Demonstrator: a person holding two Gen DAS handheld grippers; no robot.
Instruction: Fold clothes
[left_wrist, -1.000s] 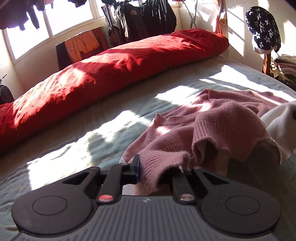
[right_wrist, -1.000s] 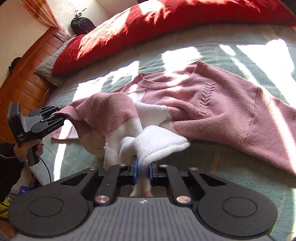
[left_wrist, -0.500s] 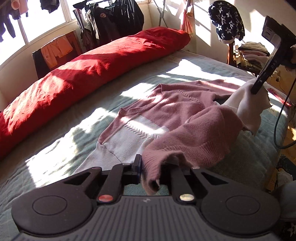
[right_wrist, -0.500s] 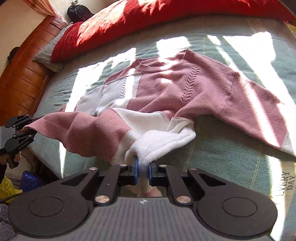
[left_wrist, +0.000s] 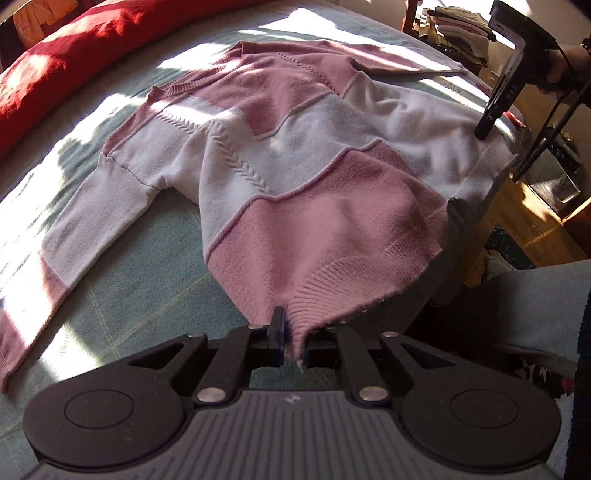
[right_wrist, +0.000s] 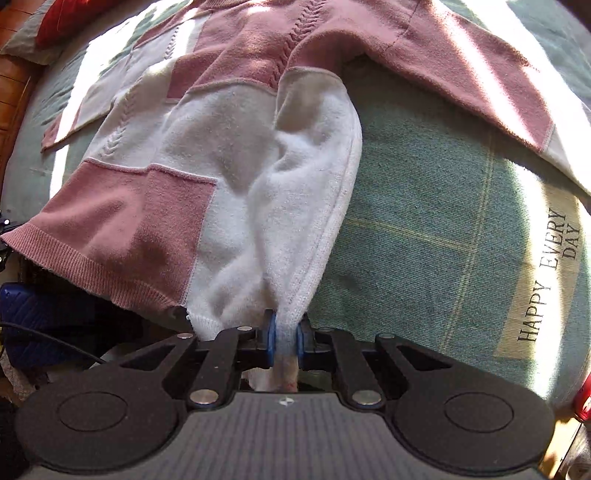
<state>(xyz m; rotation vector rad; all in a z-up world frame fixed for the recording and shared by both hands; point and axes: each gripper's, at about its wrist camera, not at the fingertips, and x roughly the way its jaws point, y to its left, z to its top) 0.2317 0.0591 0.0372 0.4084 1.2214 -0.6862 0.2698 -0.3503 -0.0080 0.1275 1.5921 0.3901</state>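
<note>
A pink and white knit sweater (left_wrist: 280, 155) lies spread on the green bed cover, its hem hanging past the bed's near edge. My left gripper (left_wrist: 293, 341) is shut on the pink ribbed hem corner. My right gripper (right_wrist: 285, 341) is shut on the white hem corner of the same sweater (right_wrist: 236, 155). The right gripper also shows in the left wrist view (left_wrist: 496, 107), at the hem's far right. One sleeve (left_wrist: 74, 236) lies out to the left, the other (right_wrist: 480, 70) to the right.
A long red pillow (left_wrist: 62, 48) lies along the far side of the green bed cover (right_wrist: 424, 229). A stack of folded clothes (left_wrist: 458, 33) sits beyond the bed. Wooden floor (left_wrist: 532, 221) and the person's leg (left_wrist: 535, 299) are at the right.
Both grippers pulled the hem back toward the bed's near edge. The bunched sweater has been drawn out and now lies spread with front and sleeves showing.
</note>
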